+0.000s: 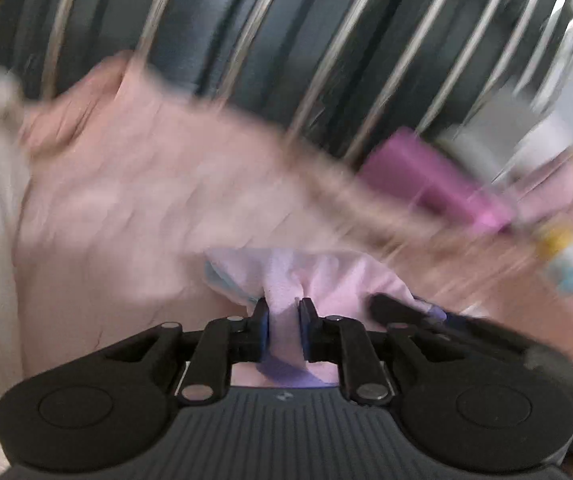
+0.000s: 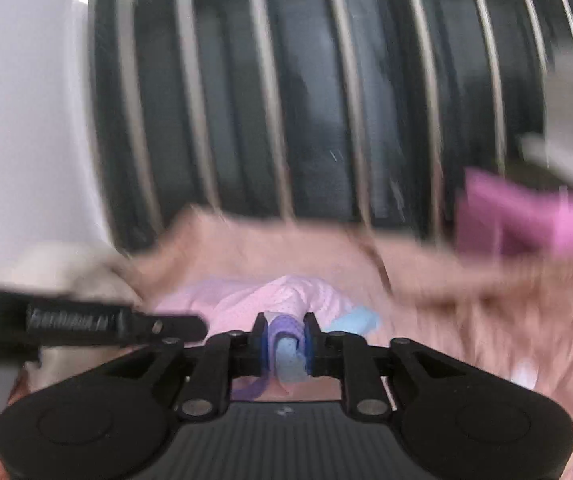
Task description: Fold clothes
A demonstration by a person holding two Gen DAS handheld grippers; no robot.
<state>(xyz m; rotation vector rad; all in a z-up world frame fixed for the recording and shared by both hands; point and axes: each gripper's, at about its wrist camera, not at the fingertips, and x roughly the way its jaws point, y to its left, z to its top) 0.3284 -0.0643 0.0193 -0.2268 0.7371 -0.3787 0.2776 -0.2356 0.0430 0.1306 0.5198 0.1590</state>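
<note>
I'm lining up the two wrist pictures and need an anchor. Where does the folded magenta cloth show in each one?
Left wrist view: folded magenta cloth lies right of centre, on the pink bedspread, below the dark ribbed panel.
Right wrist view: the cloth sits at the far right edge.
Shared landmark: the dark ribbed panel with pale vertical stripes across the top of both.

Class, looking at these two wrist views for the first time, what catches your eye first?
The pale pink garment with lilac and light-blue trim, bunched low in the centre, pinched by both the left gripper and the right gripper. Behind it, the dark ribbed backdrop with shiny metal bars; a magenta folded cloth lies at right.
</note>
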